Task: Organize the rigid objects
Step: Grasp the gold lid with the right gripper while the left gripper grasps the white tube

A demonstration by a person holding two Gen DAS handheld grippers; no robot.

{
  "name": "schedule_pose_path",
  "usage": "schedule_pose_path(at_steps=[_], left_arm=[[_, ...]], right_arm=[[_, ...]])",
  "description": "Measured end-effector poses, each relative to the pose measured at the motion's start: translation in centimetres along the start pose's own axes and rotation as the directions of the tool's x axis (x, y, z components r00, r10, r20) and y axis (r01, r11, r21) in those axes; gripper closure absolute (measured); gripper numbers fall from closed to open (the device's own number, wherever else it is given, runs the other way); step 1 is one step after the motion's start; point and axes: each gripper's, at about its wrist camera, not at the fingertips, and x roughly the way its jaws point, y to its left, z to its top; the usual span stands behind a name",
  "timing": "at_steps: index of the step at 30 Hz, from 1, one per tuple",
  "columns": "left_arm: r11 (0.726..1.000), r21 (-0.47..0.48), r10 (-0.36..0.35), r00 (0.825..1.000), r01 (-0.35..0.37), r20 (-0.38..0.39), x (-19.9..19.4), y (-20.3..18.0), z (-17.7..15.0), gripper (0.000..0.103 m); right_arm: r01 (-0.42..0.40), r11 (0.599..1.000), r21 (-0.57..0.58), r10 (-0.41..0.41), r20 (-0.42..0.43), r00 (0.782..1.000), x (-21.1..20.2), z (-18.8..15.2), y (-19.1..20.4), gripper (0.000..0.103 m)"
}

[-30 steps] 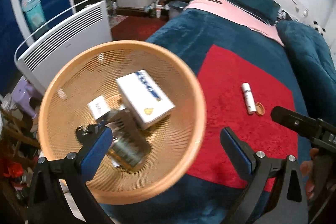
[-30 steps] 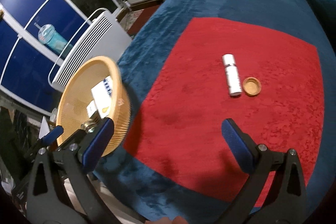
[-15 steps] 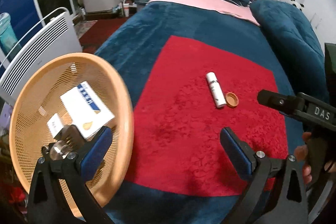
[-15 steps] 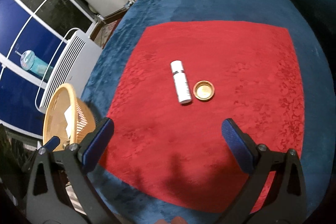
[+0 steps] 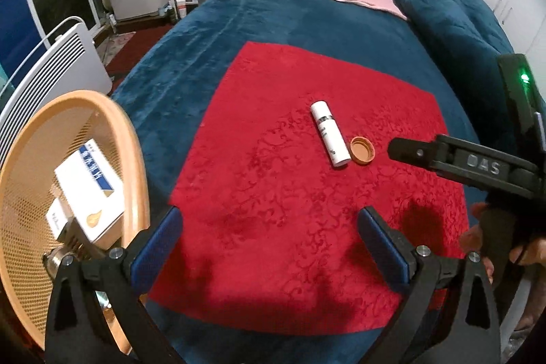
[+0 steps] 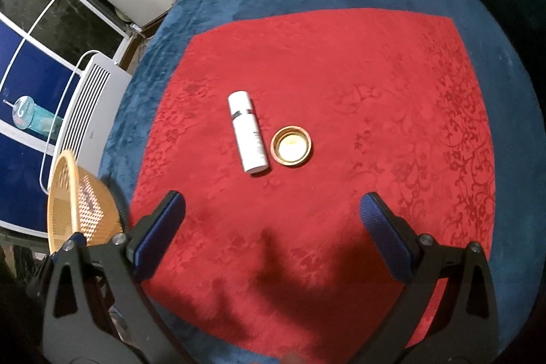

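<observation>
Bed carrying a red cloth

A white tube is lying on the cloth, a gold cap sitting open-side up just beside it.

A white tube and orange cap lie on red floral-patterned cloth over teal bedding.

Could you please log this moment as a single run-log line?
left gripper: open, empty | right gripper: open, empty | white tube, cap: on red cloth | basket: holds boxes
</observation>
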Motion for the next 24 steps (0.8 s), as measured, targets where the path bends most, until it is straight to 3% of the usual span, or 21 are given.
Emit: schedule_pose_path(at_steps=[6, 10, 19, 24], left_arm=[[1.000, 0.019, -0.012, 1.000, 0.013, -0.022, 1.8, -1.0, 0.8, 0.001], [1.000, 0.023, -0.019, 0.999, 0.020, -0.034, 2.5, -1.1, 0.9, 0.001], [0.999, 0.039, -0.010, 0.999, 0.012, -0.048, 3.7, -1.2, 1.2, 0.001], [0.999, 0.048, -0.022, 0.998, 0.024, -0.051, 4.1, -1.7, 1.5, 0.001]], right_arm=[[0.037, 0.998, 0.042, -0.036, -0.034, 0.999, 3.2, 1.9, -1.4, 0.001], [0.078, 0.996, 0.047, -0.074, -0.087, 0.994, 6.2, 3.2, -1.8, 0.020], [0.082, 0.997, 0.005, -0.081, -0.103, 0.991, 8.2, 3.4, -0.2, 0.022], [0.084, 0.996, -0.014, -0.085, -0.090, 0.992, 8.3, 3.6, 0.0, 0.035]])
